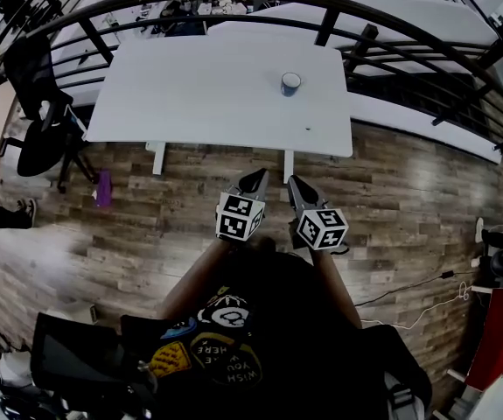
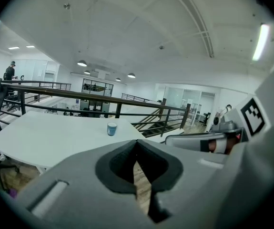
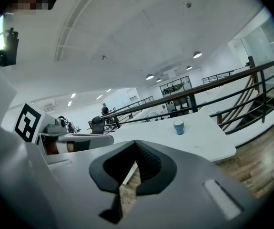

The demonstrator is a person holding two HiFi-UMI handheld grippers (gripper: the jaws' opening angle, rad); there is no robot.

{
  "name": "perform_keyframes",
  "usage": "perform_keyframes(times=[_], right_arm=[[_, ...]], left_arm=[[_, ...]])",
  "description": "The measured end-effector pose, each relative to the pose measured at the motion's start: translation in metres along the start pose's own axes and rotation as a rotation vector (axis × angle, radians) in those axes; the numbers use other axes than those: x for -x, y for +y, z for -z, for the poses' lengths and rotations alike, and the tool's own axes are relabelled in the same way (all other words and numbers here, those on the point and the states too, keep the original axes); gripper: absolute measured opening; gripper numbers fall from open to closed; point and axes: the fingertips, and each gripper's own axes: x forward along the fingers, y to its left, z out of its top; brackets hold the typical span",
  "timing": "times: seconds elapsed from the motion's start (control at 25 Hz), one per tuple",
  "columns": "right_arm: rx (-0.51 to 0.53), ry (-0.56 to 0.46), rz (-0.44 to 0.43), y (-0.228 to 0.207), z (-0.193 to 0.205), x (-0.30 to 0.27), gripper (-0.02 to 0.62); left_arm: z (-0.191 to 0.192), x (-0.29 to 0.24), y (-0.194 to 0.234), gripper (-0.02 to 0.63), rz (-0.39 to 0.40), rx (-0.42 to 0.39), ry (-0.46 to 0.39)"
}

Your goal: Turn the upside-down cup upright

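Observation:
A small blue cup (image 1: pixel 291 83) stands on the white table (image 1: pixel 199 94), toward its far right side; it also shows as the cup (image 2: pixel 111 129) in the left gripper view and the cup (image 3: pixel 178 127) in the right gripper view. Which way up it stands is too small to tell. My left gripper (image 1: pixel 258 176) and right gripper (image 1: pixel 296 182) hang side by side over the wooden floor, short of the table's near edge and well away from the cup. Both are shut with nothing held: the left gripper (image 2: pixel 137 144) and the right gripper (image 3: pixel 136 144) show closed jaws.
A black railing (image 1: pixel 321 11) curves behind the table. A black office chair (image 1: pixel 37 103) stands at the table's left end, and a purple object (image 1: pixel 103 188) lies on the floor near it. Someone's shoes (image 1: pixel 6 213) show at the left edge. Red equipment (image 1: pixel 496 331) stands at the right.

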Motion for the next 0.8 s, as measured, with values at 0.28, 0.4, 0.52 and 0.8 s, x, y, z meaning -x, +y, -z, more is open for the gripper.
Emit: perform_keyframes(times=[0.28, 0.4, 0.52, 0.8], right_arm=[[0.020, 0.058, 0.050, 0.009, 0.013, -0.028, -0.002], [0.026, 0.087, 0.078, 0.012, 0.024, -0.035, -0.002], [0.019, 0.128, 0.092, 0.013, 0.042, -0.040, -0.002], [-0.002, 0.166, 0.102, -0.005, 0.047, -0.066, -0.002]], left_arm=[[0.005, 0.002, 0.025, 0.005, 0.038, 0.015, 0.014], [0.012, 0.003, 0.037, 0.005, 0.055, 0.022, 0.032], [0.022, 0.003, 0.047, 0.005, 0.065, 0.040, 0.050], [0.035, -0.021, 0.061, 0.005, 0.068, 0.063, 0.092]])
